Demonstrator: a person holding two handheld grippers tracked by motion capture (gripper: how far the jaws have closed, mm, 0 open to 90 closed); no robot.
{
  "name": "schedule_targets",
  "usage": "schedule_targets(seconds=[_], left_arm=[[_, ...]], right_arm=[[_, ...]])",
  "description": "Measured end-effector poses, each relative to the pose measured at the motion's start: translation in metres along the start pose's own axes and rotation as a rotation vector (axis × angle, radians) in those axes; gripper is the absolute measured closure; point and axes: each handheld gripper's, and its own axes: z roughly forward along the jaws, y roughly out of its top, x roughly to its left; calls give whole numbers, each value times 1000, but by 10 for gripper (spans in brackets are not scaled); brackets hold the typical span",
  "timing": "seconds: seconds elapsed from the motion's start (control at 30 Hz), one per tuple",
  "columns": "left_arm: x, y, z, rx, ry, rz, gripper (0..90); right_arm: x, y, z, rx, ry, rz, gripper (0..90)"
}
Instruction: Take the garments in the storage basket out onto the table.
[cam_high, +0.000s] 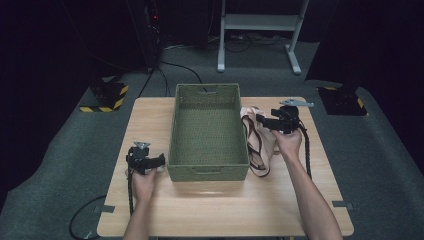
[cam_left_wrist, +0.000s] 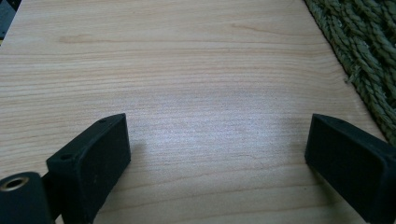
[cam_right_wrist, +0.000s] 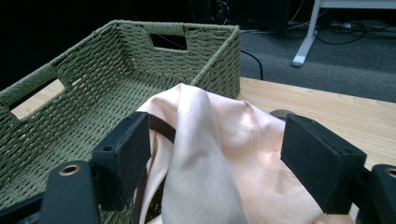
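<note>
Right gripper (cam_right_wrist: 215, 154): jaws were held wide, straddling a raised fold of pink cloth (cam_right_wrist: 210, 140), not pinching. Cloth lay on the table (cam_high: 150, 115), against the basket (cam_high: 207, 175). Advised: a thick fold should be centred before closing. Left gripper (cam_left_wrist: 217, 154): open, empty.

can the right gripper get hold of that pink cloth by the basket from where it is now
Probably yes. The right gripper sits right at the pink cloth with its fingers spread wide on either side of a raised fold. Nothing stands between them, and the green basket is off to the side.
</note>
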Motion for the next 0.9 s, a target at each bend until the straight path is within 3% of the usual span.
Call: schedule_targets(seconds=[0.9], left_arm=[[0,0,0,0,0,1,70]], right_arm=[[-10,6,-24,-58,-5,6,243]])
